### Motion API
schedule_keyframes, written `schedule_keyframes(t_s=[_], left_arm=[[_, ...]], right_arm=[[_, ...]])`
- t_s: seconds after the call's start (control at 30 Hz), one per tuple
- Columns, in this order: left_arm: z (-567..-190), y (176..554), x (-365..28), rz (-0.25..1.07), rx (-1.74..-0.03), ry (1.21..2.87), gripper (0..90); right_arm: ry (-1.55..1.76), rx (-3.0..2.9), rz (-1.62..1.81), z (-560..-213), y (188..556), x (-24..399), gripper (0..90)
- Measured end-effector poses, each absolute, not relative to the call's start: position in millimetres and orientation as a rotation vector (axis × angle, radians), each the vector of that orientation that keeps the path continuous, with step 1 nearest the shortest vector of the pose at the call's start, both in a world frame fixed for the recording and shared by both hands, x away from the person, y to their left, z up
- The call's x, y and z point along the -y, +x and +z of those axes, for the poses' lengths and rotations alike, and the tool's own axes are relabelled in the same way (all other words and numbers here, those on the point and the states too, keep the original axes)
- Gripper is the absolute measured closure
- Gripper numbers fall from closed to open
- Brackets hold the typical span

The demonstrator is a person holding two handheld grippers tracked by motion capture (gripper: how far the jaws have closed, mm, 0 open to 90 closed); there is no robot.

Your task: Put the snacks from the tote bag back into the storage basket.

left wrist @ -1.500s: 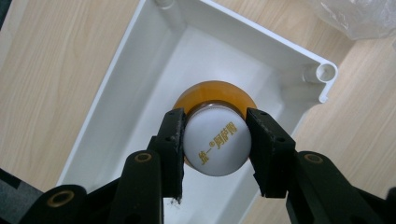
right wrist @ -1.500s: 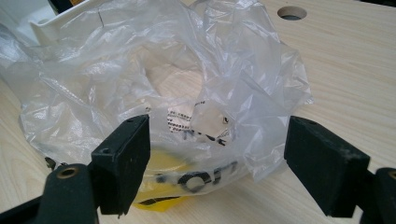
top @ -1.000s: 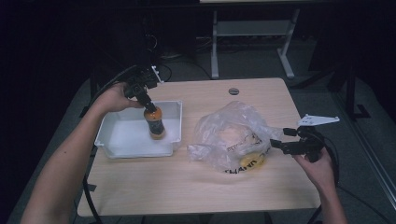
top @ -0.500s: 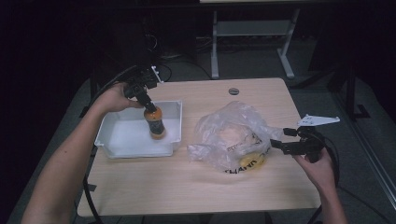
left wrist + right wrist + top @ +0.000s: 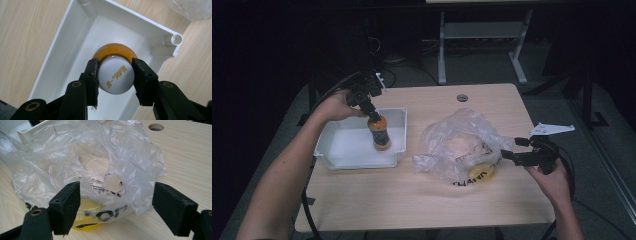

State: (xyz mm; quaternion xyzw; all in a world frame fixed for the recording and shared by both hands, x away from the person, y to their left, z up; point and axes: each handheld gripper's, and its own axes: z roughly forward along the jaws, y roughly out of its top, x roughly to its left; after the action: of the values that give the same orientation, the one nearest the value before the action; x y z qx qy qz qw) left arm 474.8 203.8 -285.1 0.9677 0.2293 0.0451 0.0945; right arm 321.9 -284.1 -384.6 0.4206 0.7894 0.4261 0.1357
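One table (image 5: 412, 200), light wood, with a round hole (image 5: 462, 97) near its far edge. One clear plastic bag (image 5: 457, 145) right of centre — black lettering reading "THAN…" and a yellow patch at its near side; contents otherwise unclear. One white tray (image 5: 342, 150) at left holds one orange bottle (image 5: 379, 132), upright, white cap printed in gold characters. Left gripper (image 5: 115, 75) is clamped on that cap from above. Right gripper (image 5: 116, 207) stands wide open at the bag's edge — gripping nothing.
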Motion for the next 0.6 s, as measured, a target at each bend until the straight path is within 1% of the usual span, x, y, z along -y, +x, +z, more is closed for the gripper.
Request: schedule_keyframes(t_s=[0.17, 0.47, 0.6], left_arm=[[-291.0, 475.1, -201.3, 0.113, -0.651, 2.890, 59.1], [-291.7, 474.6, -200.8, 0.116, -0.616, 2.891, 59.0], [-292.5, 474.1, -201.2, 0.109, -0.622, 2.889, 59.0]], right_arm=[[1.224, -2.281, 1.235, -384.4, 320.4, 284.4, 22.0], [1.228, -2.277, 1.235, -384.2, 318.3, 285.7, 22.0], [1.222, -2.284, 1.231, -384.4, 318.7, 284.8, 22.0]])
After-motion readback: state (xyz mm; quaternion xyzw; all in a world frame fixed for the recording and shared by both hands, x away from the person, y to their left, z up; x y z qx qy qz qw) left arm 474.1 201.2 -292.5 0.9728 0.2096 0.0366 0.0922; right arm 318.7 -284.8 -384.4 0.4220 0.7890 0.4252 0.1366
